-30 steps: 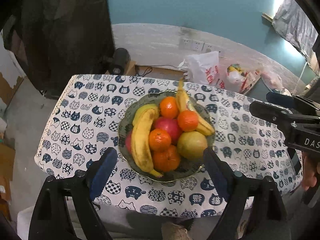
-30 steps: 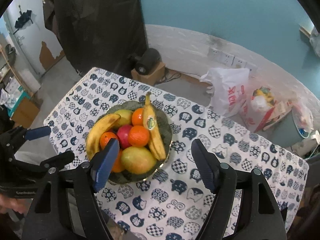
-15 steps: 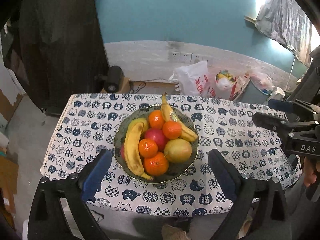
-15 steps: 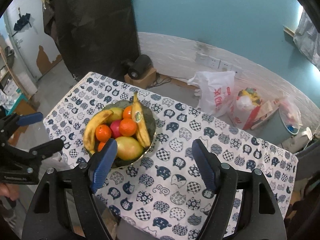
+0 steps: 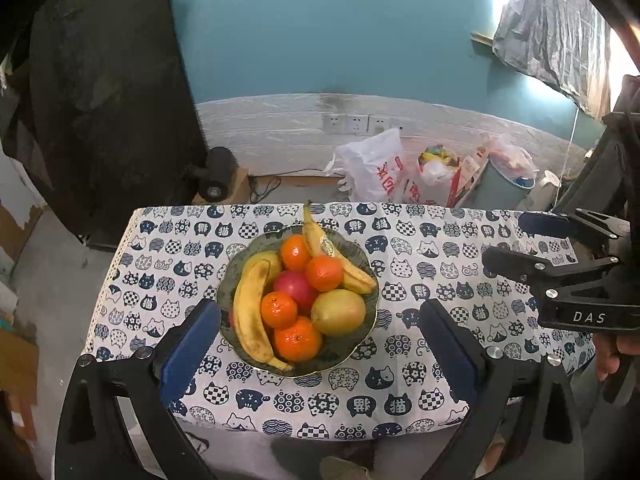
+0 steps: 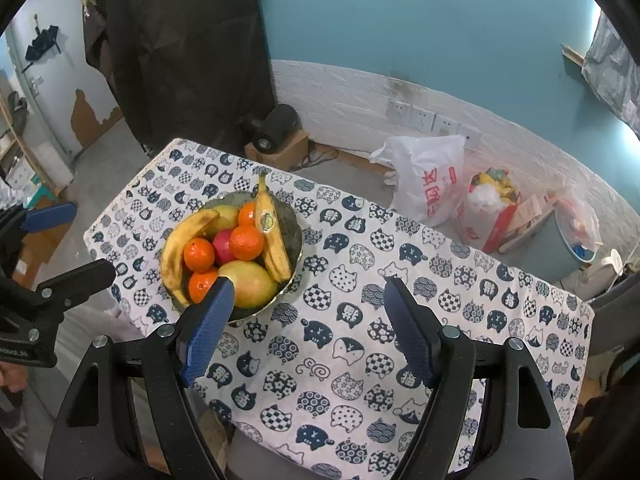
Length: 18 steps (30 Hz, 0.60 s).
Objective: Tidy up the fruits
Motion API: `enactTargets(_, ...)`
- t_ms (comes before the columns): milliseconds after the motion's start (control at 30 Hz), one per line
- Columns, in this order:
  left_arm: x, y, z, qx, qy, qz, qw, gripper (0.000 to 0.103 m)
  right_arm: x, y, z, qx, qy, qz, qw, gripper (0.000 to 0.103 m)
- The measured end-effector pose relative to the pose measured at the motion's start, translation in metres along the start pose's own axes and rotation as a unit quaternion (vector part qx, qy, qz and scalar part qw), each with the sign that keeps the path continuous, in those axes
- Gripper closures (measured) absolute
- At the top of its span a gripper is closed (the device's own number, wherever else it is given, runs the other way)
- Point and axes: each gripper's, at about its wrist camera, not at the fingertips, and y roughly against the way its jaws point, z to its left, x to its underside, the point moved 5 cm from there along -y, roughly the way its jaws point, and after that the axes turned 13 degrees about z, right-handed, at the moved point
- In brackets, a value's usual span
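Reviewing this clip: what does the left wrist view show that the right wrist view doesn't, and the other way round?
Only the left wrist view: the right gripper from the side, with part of the hand holding it, and a shoe below the table edge.

Only the right wrist view: the left gripper from the side, and a door with peeling paint at far left.

Both: the bowl piled with bananas, oranges, a red fruit and a yellow-green fruit, on the cat-print tablecloth; a white bag on the floor. Both grippers are open and empty.

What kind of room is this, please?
Probably a lived-in home room: a cat-print tablecloth under a fruit bowl, wall sockets, and plastic bags on the floor by the wall.
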Motion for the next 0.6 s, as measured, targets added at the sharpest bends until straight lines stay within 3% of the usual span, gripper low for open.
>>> enactTargets(600, 0.0012, -0.0015, -0.0075, -0.004, -0.009, 0.007, 0.9999, 0.003, -0.0008, 0.0007, 0.0017, -0.001, 0.003, -0.001, 1.0, 0.027)
